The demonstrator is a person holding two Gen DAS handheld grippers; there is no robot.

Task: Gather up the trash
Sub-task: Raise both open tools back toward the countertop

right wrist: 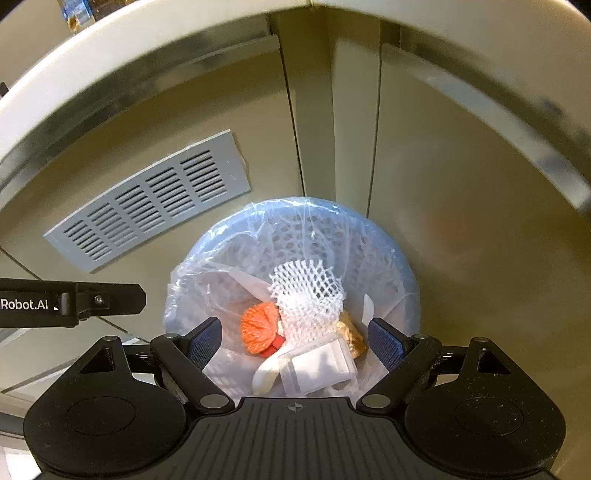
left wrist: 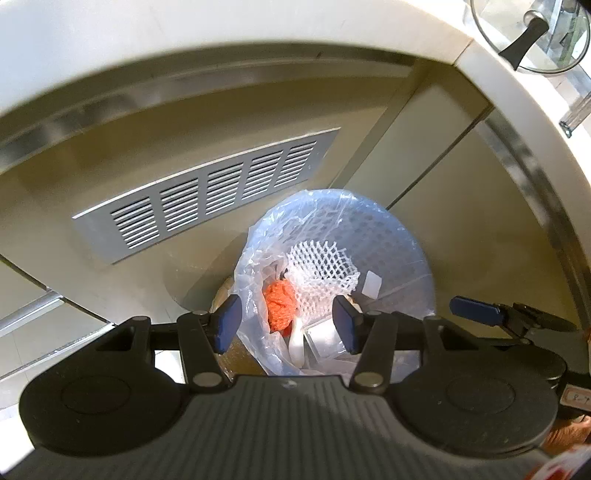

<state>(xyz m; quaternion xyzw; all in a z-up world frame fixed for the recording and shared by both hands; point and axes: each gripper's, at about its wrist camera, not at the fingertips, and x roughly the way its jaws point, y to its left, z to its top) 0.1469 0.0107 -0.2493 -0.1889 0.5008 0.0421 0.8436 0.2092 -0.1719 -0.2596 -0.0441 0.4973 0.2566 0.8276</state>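
A blue mesh waste basket [left wrist: 391,236] [right wrist: 399,266] lined with a clear plastic bag [left wrist: 255,254] stands on the floor in a cabinet corner. Inside lie an orange net ball [left wrist: 280,306] [right wrist: 258,328], a white foam net [left wrist: 321,273] [right wrist: 310,291], a white plastic box [right wrist: 321,365] and a brownish scrap [right wrist: 351,332]. My left gripper [left wrist: 288,323] hovers above the basket's left side, jaws apart, nothing pressed between the pads. My right gripper [right wrist: 294,343] hangs over the basket's middle, wide open and empty. Each gripper shows at the edge of the other's view.
A grey vent grille [left wrist: 207,195] [right wrist: 147,199] sits in the beige cabinet panel left of the basket. Cabinet doors meet in a corner behind it. A white countertop edge [left wrist: 184,48] curves overhead, with a glass pot lid [left wrist: 532,33] on it. Light floor tiles lie at lower left.
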